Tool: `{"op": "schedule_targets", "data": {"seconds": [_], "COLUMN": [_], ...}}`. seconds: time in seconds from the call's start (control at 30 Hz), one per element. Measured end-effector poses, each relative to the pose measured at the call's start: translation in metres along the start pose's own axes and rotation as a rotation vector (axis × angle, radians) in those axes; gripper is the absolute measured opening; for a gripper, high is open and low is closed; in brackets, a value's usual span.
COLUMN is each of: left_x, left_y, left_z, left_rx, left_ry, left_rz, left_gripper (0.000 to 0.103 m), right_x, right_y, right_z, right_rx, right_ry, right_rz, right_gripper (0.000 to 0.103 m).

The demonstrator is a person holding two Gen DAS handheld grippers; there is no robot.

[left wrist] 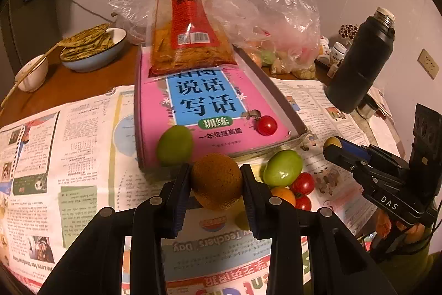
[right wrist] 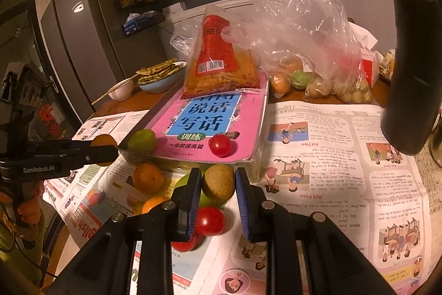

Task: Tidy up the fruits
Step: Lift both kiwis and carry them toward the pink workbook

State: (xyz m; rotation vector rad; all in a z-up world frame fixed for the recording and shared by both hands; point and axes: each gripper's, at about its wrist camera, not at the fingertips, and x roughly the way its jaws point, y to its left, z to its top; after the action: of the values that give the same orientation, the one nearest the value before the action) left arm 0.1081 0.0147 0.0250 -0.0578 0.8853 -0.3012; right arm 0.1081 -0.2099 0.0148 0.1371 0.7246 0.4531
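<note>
Now | left gripper [left wrist: 216,179] clamped orange [left wrist: 216,180] | right gripper [right wrist: 218,181] clamped kiwi [right wrist: 218,181] | step: carrying | next: place beside near book [left wrist: 210,112]

Newspaper sheets [left wrist: 83,156] spread over my table. Pink workbook [left wrist: 210,112] lies on them, center, w/ a red-labelled snack pack [left wrist: 190,29] on its far end. Crumpled clear plastic bag [left wrist: 276,10] far right, behind the book. Black flask [left wrist: 362,60] at right. Far left: blue bowl [left wrist: 94,57] piled w/ flatbreads, small white bowl [left wrist: 31,75] w/ chopsticks across it. Grey fridge [right wrist: 71,46] far left in my right cam.
</note>
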Motion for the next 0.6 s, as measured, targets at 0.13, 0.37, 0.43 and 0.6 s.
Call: {"op": "schedule_targets", "data": {"seconds": [0.13,0.37,0.43,0.6], "left_x": [0.004,0.011,0.014,0.02], "left_y": [-0.005,-0.015,-0.017,-0.022], "left_z": [0.004,0.018,0.024,0.037], "left_rx": [0.008,0.03,0.032,0.045], "left_ry": [0.005,0.003,-0.004,-0.007], "left_rz": [0.005,0.003,-0.001,0.005], "left_gripper": [0.037,0.037,0.037,0.037], "right_x": [0.001,0.001,0.001,0.005], "right_y": [0.0,-0.004,-0.004,-0.004], "right_z": [0.004,0.013,0.016,0.025], "right_rx": [-0.004,-0.003,-0.007,-0.014], "right_ry": [0.0,-0.012,-0.011,-0.016], "right_rz": [0.001,-0.004,-0.005,-0.01], "right_gripper": [0.026,0.026,0.026,0.026]}}
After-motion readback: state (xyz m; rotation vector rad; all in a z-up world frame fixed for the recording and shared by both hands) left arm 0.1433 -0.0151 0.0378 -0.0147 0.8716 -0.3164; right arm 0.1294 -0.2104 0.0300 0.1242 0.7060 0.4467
